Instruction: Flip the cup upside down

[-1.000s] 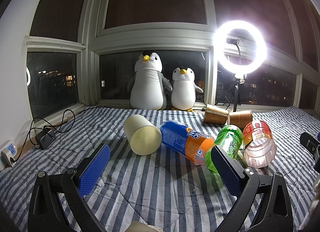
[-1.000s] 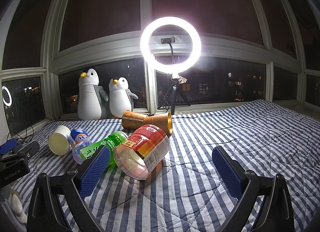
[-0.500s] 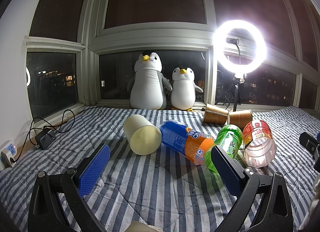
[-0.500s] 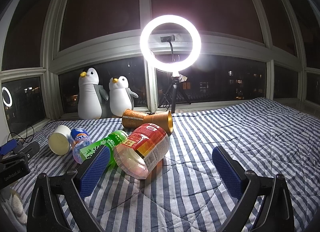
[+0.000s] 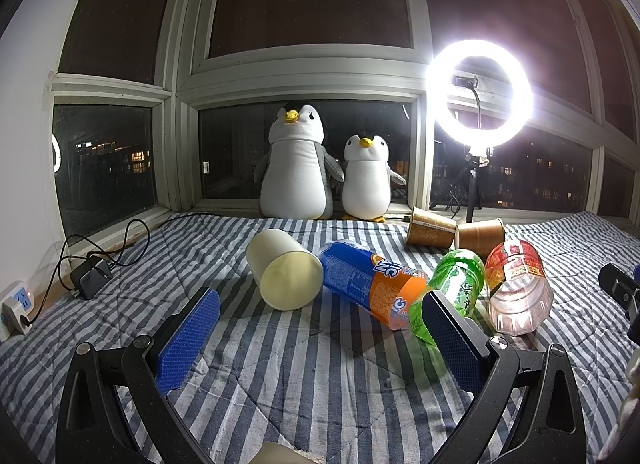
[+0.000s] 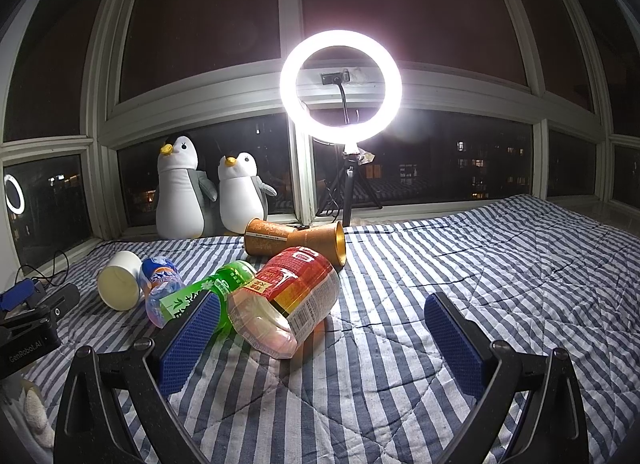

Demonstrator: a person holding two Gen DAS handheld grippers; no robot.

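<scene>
A striped quilt (image 5: 320, 376) fills the scene, with two plush penguins (image 5: 298, 167) at the window. Bottles lie in a row beside a cream cup (image 5: 284, 270) on its side, open end toward the left gripper (image 5: 318, 328). Both the left gripper and the right gripper (image 6: 322, 338) hang with jaws spread, holding nothing. The approach seems not yet begun; next, likely reach for the cup's wall.

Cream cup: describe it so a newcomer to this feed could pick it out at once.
Find the two plush penguins on the window sill; in front of them a row of containers lies on the striped blanket. The cream cup is the leftmost, lying on its side beside the blue-orange bottle. It alone is plain and unlabelled, unlike the printed brown paper cups farther back.
</scene>
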